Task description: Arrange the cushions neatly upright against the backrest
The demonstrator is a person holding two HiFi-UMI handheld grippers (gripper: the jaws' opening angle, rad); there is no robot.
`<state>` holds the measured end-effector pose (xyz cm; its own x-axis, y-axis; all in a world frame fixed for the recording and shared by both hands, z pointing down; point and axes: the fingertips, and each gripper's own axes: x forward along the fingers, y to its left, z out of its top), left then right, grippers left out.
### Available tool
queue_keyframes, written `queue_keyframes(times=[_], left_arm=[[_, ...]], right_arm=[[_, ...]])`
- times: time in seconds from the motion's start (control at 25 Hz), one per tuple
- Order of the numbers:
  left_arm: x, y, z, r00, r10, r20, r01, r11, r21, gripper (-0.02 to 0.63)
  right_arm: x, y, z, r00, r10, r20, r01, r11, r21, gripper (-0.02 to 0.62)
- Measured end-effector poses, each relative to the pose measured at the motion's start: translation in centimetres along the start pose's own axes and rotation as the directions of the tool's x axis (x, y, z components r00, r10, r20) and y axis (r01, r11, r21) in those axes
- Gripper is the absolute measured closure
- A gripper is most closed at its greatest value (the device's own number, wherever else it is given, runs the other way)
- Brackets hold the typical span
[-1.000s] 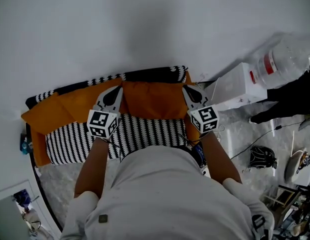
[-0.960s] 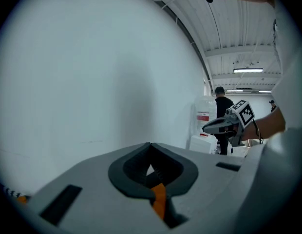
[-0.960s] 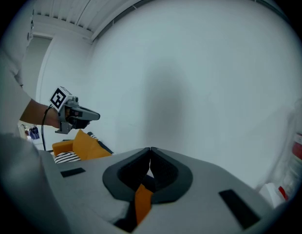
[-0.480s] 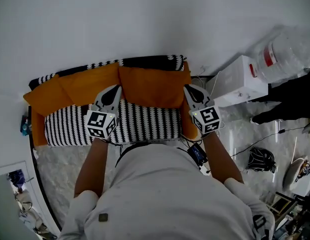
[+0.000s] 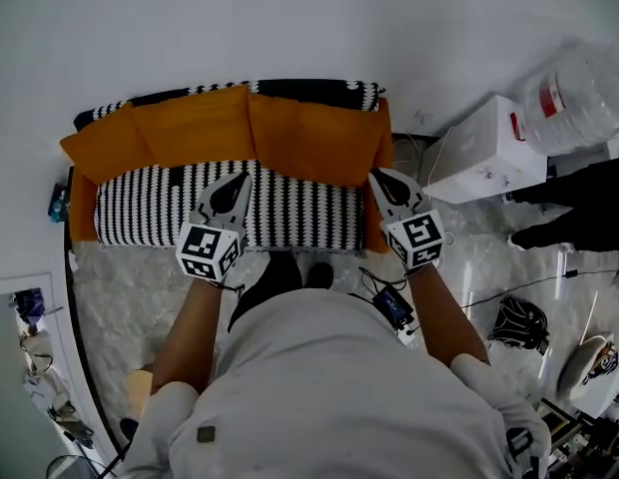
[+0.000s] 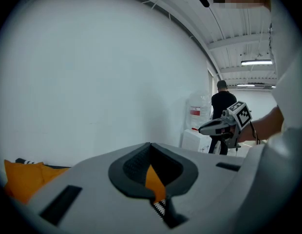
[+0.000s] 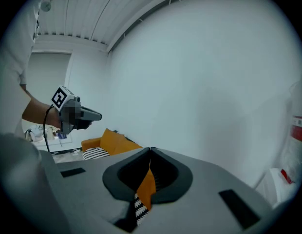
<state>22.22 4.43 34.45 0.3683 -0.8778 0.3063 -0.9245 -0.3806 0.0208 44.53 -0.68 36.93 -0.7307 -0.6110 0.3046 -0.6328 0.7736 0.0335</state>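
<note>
Two large orange cushions, one at the left [image 5: 190,128] and one at the right [image 5: 314,140], stand side by side against the sofa backrest [image 5: 300,89], above the black-and-white striped seat [image 5: 290,213]. A smaller orange cushion [image 5: 95,148] leans at the far left end. My left gripper [image 5: 240,180] hovers over the seat's front, shut and empty. My right gripper [image 5: 379,176] is near the sofa's right front corner, also shut and empty. In the gripper views, the left jaws [image 6: 151,145] and the right jaws [image 7: 150,150] meet with nothing held.
A white box [image 5: 484,153] and a big water bottle [image 5: 579,98] stand right of the sofa. A person in black [image 5: 579,203] is further right. Cables and a small device [image 5: 389,302] lie on the marble floor [image 5: 130,287] by my feet.
Both grippers have drawn back from the orange cushions to the seat's front edge. I have stepped away, and more floor now shows before the sofa.
</note>
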Motion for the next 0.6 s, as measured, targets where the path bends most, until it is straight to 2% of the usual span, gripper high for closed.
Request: queue_keyframes(times=[0.36, 0.6], left_arm=[[-4.0, -0.9, 0.7, 0.999, -0.015, 0.046, 0.014, 1.000, 0.020, 0.597], [-9.2, 0.4, 0.7, 0.996, -0.041, 0.083, 0.038, 0.999, 0.032, 0.597]], right_arm=[[-3.0, 3.5, 0.6, 0.999, -0.024, 0.021, 0.025, 1.000, -0.012, 0.568], [-4.2, 8.7, 1.9, 0.998, -0.053, 0.035, 0.054, 0.998, -0.023, 0.568]])
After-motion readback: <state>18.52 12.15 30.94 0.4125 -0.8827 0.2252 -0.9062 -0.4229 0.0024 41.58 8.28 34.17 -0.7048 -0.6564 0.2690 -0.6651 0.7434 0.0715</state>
